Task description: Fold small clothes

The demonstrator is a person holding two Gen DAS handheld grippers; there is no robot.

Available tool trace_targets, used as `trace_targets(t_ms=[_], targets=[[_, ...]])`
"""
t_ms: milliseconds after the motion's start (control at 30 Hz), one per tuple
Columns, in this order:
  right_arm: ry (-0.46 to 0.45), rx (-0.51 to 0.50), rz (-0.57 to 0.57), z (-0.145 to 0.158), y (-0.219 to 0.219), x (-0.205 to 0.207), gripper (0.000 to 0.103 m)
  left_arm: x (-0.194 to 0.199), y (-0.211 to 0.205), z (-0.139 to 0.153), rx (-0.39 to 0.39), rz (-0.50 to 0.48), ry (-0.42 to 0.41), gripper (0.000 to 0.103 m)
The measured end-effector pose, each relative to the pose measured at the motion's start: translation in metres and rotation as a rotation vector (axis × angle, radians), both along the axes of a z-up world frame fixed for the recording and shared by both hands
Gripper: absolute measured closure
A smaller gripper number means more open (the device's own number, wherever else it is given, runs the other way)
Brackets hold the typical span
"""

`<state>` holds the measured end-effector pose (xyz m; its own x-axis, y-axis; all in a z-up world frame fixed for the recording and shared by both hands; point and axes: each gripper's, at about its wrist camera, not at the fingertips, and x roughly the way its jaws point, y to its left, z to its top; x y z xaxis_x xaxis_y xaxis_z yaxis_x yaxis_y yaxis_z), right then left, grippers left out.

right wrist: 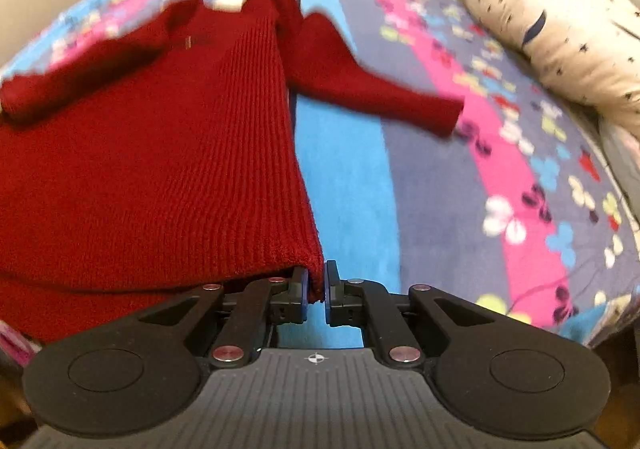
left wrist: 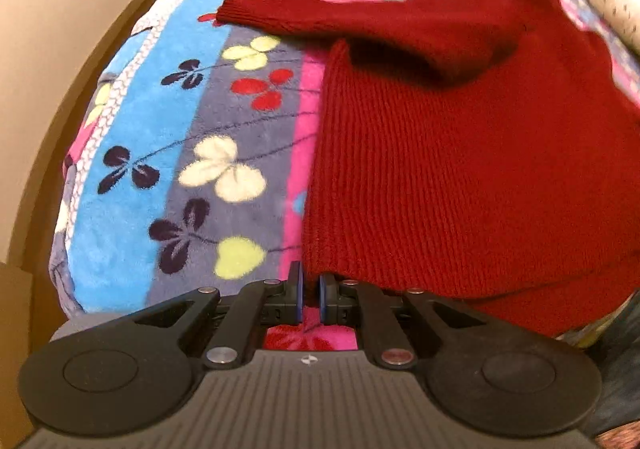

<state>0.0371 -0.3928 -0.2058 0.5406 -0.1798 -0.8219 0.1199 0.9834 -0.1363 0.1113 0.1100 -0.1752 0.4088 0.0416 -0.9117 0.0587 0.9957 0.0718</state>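
A dark red knitted sweater (left wrist: 460, 153) lies spread on the flowered blanket (left wrist: 192, 121), hem toward me, sleeves stretched out to each side. My left gripper (left wrist: 311, 283) is shut on the hem's left corner. In the right wrist view the sweater (right wrist: 160, 153) fills the left half, and my right gripper (right wrist: 317, 281) is shut on the hem's right corner. The left sleeve (left wrist: 288, 15) and the right sleeve (right wrist: 372, 89) lie flat on the blanket.
A cream pillow with small dark marks (right wrist: 552, 33) lies along the bed's right side. A beige wall (left wrist: 48, 49) runs along the bed's left edge. The blanket (right wrist: 480, 177) lies bare right of the sweater.
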Motion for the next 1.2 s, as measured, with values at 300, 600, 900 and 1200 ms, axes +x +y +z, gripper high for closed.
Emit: trace_targets(t_ms=[300,600,900,1200], targets=[[0.011,0.038,0.016,0.015,0.002,-0.018,0.096,-0.017,0.004,0.022,-0.031,-0.013,-0.015,0.095],[0.133,0.092,-0.030,-0.019,-0.003,-0.008,0.083,-0.010,0.002,-0.009,0.027,-0.017,0.063,0.040],[0.032,0.081,-0.087,0.040,-0.016,-0.025,0.027,0.020,0.022,0.029,-0.057,0.023,-0.065,0.006],[-0.003,0.041,-0.070,0.061,0.005,0.011,0.026,0.156,0.025,0.036,-0.187,0.125,-0.207,0.000]])
